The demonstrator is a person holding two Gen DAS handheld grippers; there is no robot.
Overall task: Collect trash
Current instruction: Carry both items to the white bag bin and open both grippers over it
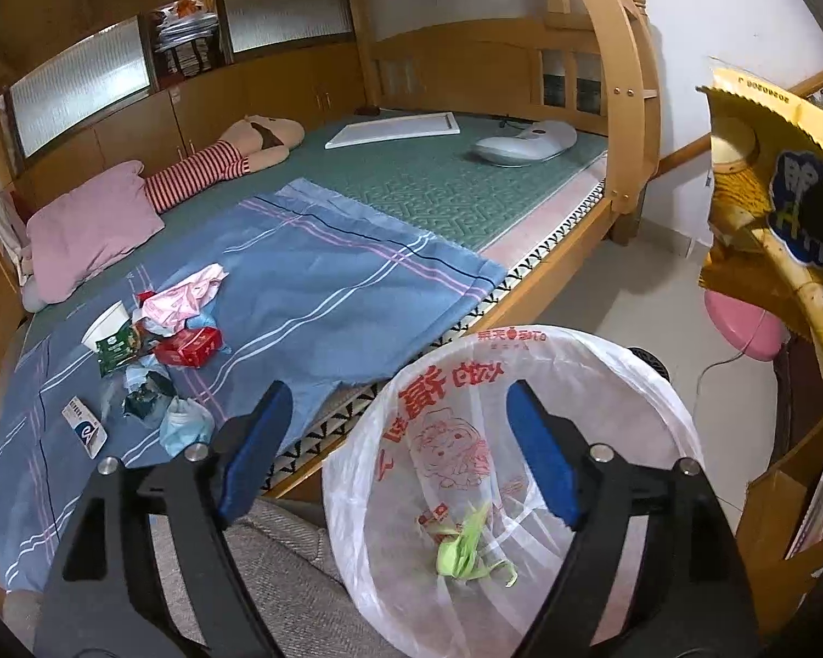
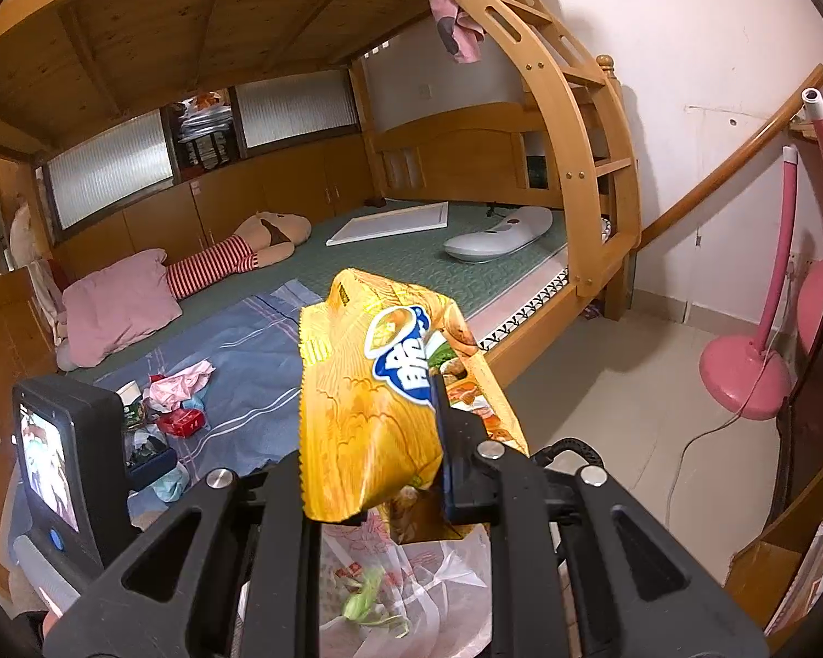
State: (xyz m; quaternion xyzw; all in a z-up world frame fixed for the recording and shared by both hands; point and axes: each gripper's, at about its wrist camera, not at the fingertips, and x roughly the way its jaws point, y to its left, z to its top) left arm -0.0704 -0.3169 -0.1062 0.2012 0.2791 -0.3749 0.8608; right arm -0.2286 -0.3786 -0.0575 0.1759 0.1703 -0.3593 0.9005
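My right gripper (image 2: 378, 438) is shut on a yellow snack bag (image 2: 378, 384) and holds it over the white-lined trash bin (image 2: 444, 565). The bag also shows at the right edge of the left wrist view (image 1: 773, 208). My left gripper (image 1: 400, 455) is open and empty, above the bin's near rim (image 1: 680, 417); a green wrapper (image 1: 461, 548) lies in the bin. A pile of trash lies on the blue sheet (image 1: 329, 285): a red box (image 1: 189, 346), pink crumpled wrapper (image 1: 184, 296), paper cup (image 1: 104, 323), green packet (image 1: 116, 351), blue tissue (image 1: 184, 422) and a white-blue box (image 1: 85, 425).
The wooden bunk bed holds a pink pillow (image 1: 90, 225), a striped doll (image 1: 219, 164), a white board (image 1: 395, 129) and a white device (image 1: 526, 142). A ladder post (image 1: 620, 109) stands at the bed's edge. A pink lamp base (image 2: 743, 378) with cord sits on the floor right.
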